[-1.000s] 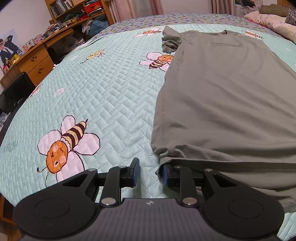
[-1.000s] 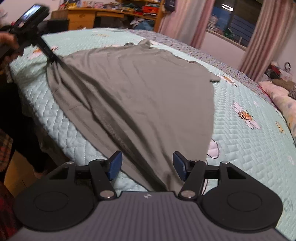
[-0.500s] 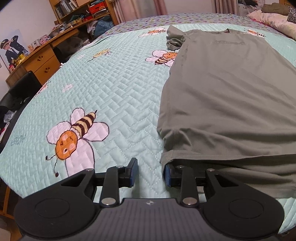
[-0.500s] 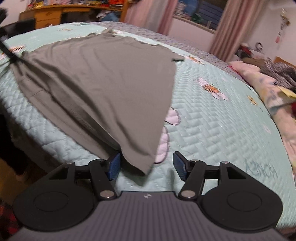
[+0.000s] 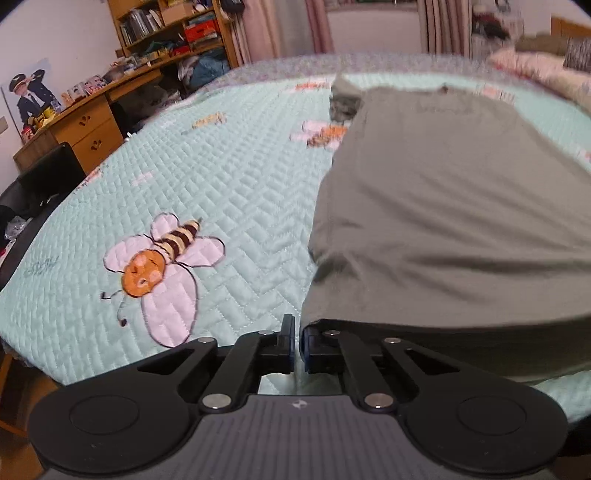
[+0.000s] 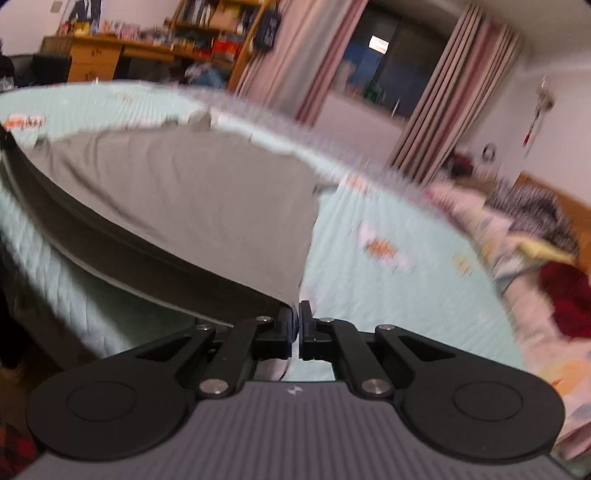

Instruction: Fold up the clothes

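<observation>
Two wrist views, both motion-blurred. We see a bed (image 5: 229, 192) filling most of each, covered in a mint quilted spread with cartoon bees (image 5: 162, 258). Room behind it: wooden desk (image 5: 88, 125) with drawers along the wall, shelves (image 5: 166, 22) packed with books and boxes above it, a poster (image 5: 31, 90) on the wall, a dark chair (image 5: 44, 181) at the bed's edge. Right view adds striped pink curtains (image 6: 443, 96) around a dark window (image 6: 373, 59), plus a pile of bedding and clothes (image 6: 524, 229) at the far side.

Shirt (image 5: 450, 206): plain grey-green tee, lying flat on the spread, collar end away from us, one sleeve bunched at the far left corner. Near hem is lifted off the bed and stretched between both grippers; in the right view it sags in a dark band underneath.

Left gripper (image 5: 298, 339): jaws have just been closing, now clenched on the shirt's near left hem corner.

Right gripper (image 6: 298, 325): jaws have just been closing too, now pinching the near right hem corner, cloth running up out of the pads.
</observation>
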`<state>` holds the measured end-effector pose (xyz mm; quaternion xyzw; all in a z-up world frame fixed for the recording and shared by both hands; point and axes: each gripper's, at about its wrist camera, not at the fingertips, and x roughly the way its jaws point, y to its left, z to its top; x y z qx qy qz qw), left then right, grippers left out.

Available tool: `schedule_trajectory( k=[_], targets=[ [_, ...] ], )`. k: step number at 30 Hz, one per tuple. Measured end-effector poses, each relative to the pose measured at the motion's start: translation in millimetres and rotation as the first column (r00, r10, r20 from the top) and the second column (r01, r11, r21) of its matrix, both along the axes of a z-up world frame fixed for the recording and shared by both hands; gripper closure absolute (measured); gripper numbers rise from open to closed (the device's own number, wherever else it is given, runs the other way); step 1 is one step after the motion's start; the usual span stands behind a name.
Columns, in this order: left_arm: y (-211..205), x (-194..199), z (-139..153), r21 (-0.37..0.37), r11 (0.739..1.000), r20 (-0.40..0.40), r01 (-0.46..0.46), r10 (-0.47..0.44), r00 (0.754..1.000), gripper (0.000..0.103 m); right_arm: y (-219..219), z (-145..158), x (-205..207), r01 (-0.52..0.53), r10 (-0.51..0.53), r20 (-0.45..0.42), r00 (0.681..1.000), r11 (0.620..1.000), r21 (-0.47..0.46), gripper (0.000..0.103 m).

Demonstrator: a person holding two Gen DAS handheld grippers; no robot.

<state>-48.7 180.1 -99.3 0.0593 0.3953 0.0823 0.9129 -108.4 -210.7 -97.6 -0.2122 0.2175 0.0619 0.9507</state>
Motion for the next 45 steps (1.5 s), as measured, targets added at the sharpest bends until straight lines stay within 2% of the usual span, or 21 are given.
schedule_trajectory(
  k=[2, 5, 9, 11, 13, 15, 18, 21, 26, 28, 32, 34, 35, 38, 40, 44, 45],
  targets=[
    [3, -11, 9, -0.005, 1.000, 0.022, -0.014, 0.015, 1.000, 0.099, 1, 16, -6, -0.020, 0.020, 0.039, 0.999, 1.000, 0.000, 0.100],
    [10, -21, 9, -0.003, 0.999, 0.012, -0.045, 0.045, 0.999, 0.097, 4, 19, -8, -0.052, 0.052, 0.033, 0.998, 0.999, -0.004, 0.100],
    [15, -21, -18, 0.000, 0.997, -0.078, -0.081, 0.081, 0.994, 0.095, 4, -10, -4, -0.062, 0.062, -0.058, 0.996, 0.998, 0.001, 0.100],
    [13, -19, -25, 0.019, 0.997, -0.091, -0.081, 0.082, 0.992, 0.093, 5, -24, -2, -0.055, 0.055, -0.090, 0.994, 0.998, 0.000, 0.099],
    [8, -18, -28, 0.063, 0.996, -0.092, -0.065, 0.071, 0.993, 0.091, 6, -35, 1, -0.047, 0.044, -0.121, 0.992, 0.999, -0.018, 0.095],
    [5, -16, -29, 0.095, 0.994, -0.094, -0.057, 0.066, 0.993, 0.089, 5, -42, 0, -0.034, 0.030, -0.125, 0.992, 0.999, -0.028, 0.076],
    [5, -15, -30, 0.122, 0.991, -0.099, -0.062, 0.074, 0.992, 0.081, 1, -46, 1, -0.030, 0.027, -0.152, 0.988, 0.999, -0.013, 0.068],
    [4, -14, -31, 0.155, 0.985, -0.099, -0.072, 0.088, 0.991, 0.073, -2, -49, -2, -0.073, 0.076, -0.226, 0.971, 0.997, 0.022, 0.068],
    [5, -12, -32, 0.186, 0.977, -0.099, -0.100, 0.119, 0.988, 0.056, -6, -53, -9, -0.131, 0.127, -0.341, 0.931, 0.991, 0.010, 0.067],
    [9, -10, -31, 0.180, 0.977, -0.099, -0.116, 0.135, 0.986, 0.047, -13, -48, -12, -0.123, 0.130, -0.353, 0.927, 0.992, 0.042, 0.065],
    [14, -10, -27, 0.150, 0.980, -0.103, -0.133, 0.149, 0.983, 0.047, -22, -30, -6, -0.092, 0.148, -0.332, 0.932, 0.980, 0.178, 0.062],
    [17, -13, -23, 0.132, 0.982, -0.104, -0.137, 0.152, 0.983, 0.045, -22, -19, 2, -0.093, 0.173, -0.307, 0.936, 0.961, 0.259, 0.057],
    [19, -16, -20, 0.120, 0.982, -0.104, -0.143, 0.156, 0.982, 0.041, -20, -14, 10, -0.097, 0.189, -0.298, 0.936, 0.950, 0.298, 0.052],
    [28, -25, -11, 0.071, 0.981, -0.093, -0.179, 0.185, 0.978, 0.030, -12, -5, 34, -0.108, 0.237, -0.285, 0.929, 0.908, 0.404, 0.051],
    [34, -29, -4, 0.031, 0.980, -0.084, -0.196, 0.198, 0.977, 0.029, -4, -2, 48, -0.108, 0.254, -0.284, 0.925, 0.889, 0.445, 0.051],
    [41, -31, 5, -0.001, 0.978, -0.094, -0.209, 0.208, 0.974, 0.009, 12, -4, 74, -0.098, 0.257, -0.297, 0.919, 0.883, 0.460, 0.051],
    [43, -31, 4, -0.008, 0.979, -0.105, -0.203, 0.201, 0.974, 0.009, 15, -6, 78, -0.096, 0.255, -0.300, 0.919, 0.884, 0.457, 0.051]
  ],
)
